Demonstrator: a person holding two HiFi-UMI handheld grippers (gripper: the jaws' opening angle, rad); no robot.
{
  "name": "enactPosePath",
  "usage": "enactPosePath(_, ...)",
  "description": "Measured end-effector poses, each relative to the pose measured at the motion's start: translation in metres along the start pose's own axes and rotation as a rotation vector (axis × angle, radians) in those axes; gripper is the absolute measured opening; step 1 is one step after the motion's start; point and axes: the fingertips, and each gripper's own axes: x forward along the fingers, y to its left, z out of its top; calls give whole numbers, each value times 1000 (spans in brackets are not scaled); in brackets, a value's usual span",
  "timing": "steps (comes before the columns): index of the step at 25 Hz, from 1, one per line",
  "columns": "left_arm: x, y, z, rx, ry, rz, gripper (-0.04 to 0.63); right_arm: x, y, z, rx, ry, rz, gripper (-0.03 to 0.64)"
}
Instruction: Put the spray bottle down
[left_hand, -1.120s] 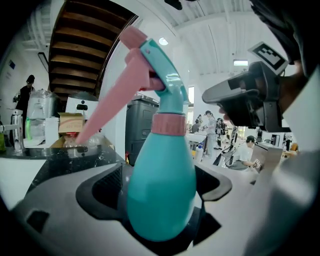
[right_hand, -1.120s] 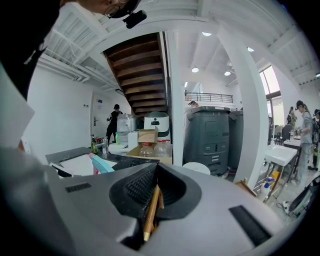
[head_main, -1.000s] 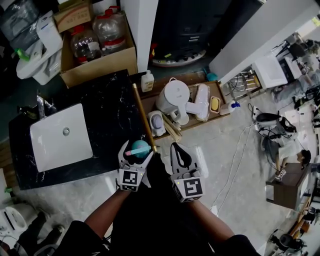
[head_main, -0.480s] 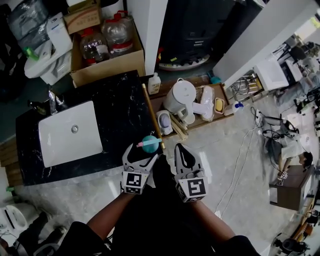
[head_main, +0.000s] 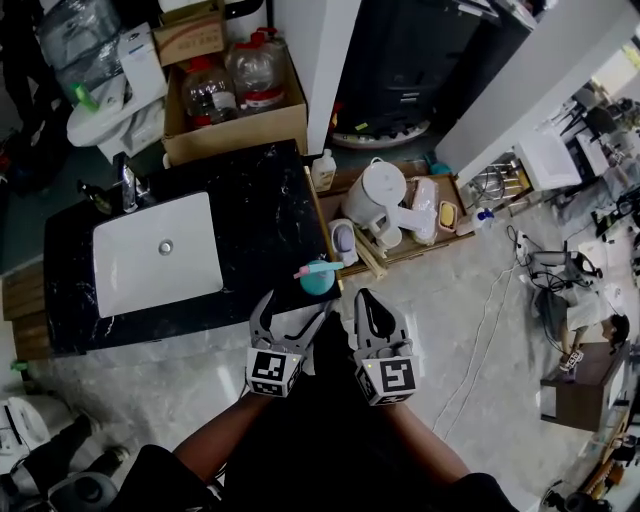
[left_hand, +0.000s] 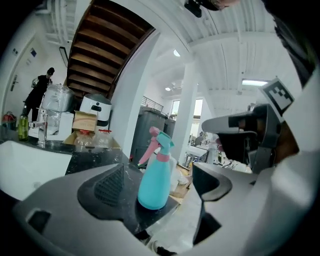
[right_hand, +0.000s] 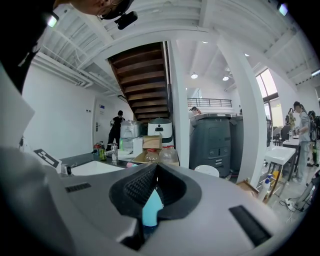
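A teal spray bottle (head_main: 318, 277) with a pink trigger stands upright on the near right corner of the black marble counter (head_main: 255, 215). My left gripper (head_main: 292, 308) is open just short of it, with its jaws spread wide and nothing held. In the left gripper view the spray bottle (left_hand: 154, 175) stands free on the counter corner ahead of the left gripper (left_hand: 162, 197), touching neither jaw. My right gripper (head_main: 364, 298) hangs shut and empty to the right, over the floor. In the right gripper view a sliver of the bottle (right_hand: 151, 207) shows below the closed tips of the right gripper (right_hand: 155, 172).
A white sink (head_main: 158, 255) with a faucet (head_main: 125, 185) is set in the counter's left half. A cardboard box (head_main: 235, 115) of water jugs stands behind. A low wooden shelf (head_main: 400, 245) to the right holds a white kettle (head_main: 375, 195) and small items. Cables lie on the floor at right.
The left gripper carried the bottle to the counter's corner, opened and drew back, leaving it standing there. The right gripper stayed shut beside it.
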Motion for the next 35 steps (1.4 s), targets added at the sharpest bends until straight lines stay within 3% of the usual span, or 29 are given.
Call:
enactPosePath(7,-26,-10,30,-56,-28,2,434,-6,22,-4,11,-5,32,15)
enactPosePath(12,-46,-20,57,-75,-110,-57,421,-7,39,5,29,-20,76,15)
enactPosePath(15,-59,-20,67,-61,-134,-51,336,-9,50,14,9,-48,95,15)
enactPosePath(17,-62,-19,73,-47,-148,-45,203,-7,56,16,7,-63,106,15)
enactPosePath(24,-70,-22,86,-4,-157,-39,54,-2,67,15,23,-64,126,15)
enactPosePath(26,-71,-22,87,6,-150,-34,28,-1,68,17,24,-70,129,15)
enactPosePath(35,-62,-17,89,21,-128,-15,18,3,70,31,16,-113,126,15)
